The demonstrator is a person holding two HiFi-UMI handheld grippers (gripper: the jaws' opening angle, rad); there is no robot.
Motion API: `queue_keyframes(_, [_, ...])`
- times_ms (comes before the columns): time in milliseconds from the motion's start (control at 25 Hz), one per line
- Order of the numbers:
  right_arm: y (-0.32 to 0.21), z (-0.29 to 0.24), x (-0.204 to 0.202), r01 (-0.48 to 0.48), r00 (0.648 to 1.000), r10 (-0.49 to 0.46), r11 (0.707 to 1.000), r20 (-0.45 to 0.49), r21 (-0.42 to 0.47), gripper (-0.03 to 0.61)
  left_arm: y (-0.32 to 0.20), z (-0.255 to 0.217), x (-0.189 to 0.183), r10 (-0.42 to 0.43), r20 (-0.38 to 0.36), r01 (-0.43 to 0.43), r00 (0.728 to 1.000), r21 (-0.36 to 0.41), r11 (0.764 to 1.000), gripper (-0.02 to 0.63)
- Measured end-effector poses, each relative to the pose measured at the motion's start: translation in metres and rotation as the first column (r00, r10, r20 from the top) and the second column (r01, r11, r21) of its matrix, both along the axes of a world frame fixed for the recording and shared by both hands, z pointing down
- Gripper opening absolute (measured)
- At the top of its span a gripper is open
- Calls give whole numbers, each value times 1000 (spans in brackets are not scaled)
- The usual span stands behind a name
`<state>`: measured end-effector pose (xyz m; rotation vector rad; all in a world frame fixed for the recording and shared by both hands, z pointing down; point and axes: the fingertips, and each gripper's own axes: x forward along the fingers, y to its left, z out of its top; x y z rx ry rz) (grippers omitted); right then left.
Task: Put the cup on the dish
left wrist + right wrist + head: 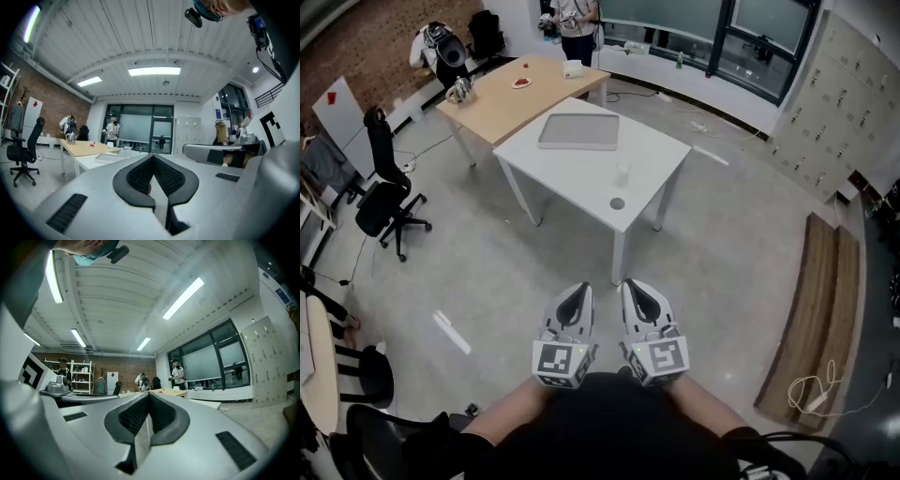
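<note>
A clear cup (pixel 622 173) stands upright on the white table (pixel 572 173), toward its near right corner. A small round grey dish (pixel 617 202) lies just in front of the cup, a little apart from it. Both grippers are held side by side close to the person's body, well short of the table and above the floor. My left gripper (pixel 578 290) is shut with nothing in it, and my right gripper (pixel 635 285) is shut and empty too. In the left gripper view the jaws (pixel 152 158) meet, pointing toward the tables. The right gripper view shows its jaws (pixel 149 394) pressed together.
A flat grey tray (pixel 578 131) lies on the far half of the white table. Behind it stands a wooden table (pixel 511 94) with small items, and a person (pixel 575 23) beyond. A black office chair (pixel 386 192) is at the left. Wooden boards (pixel 814 314) lie on the floor at right.
</note>
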<state>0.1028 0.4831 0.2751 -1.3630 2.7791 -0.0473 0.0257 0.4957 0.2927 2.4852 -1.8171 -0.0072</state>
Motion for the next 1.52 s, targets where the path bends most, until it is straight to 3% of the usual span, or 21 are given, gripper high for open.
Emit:
queue_keyframes(320, [-10, 1, 26, 29, 998, -27, 999, 58, -27, 12, -8, 1, 25, -17, 8, 17, 1000, 5, 1000, 5])
queue_keyframes(760, [-42, 10, 52, 45, 998, -44, 999, 37, -30, 12, -41, 13, 50, -52, -1, 52, 999, -6, 999, 5])
queue_keyframes(1040, [-112, 38, 29, 29, 1000, -28, 997, 6, -74, 12, -108, 39, 21, -57, -13, 57, 998, -45, 997, 5])
queue_keyframes(1520, [-272, 62, -46, -58, 998, 54, 988, -33, -143, 12, -276, 55, -59, -8, -44, 4, 999, -97, 995, 5])
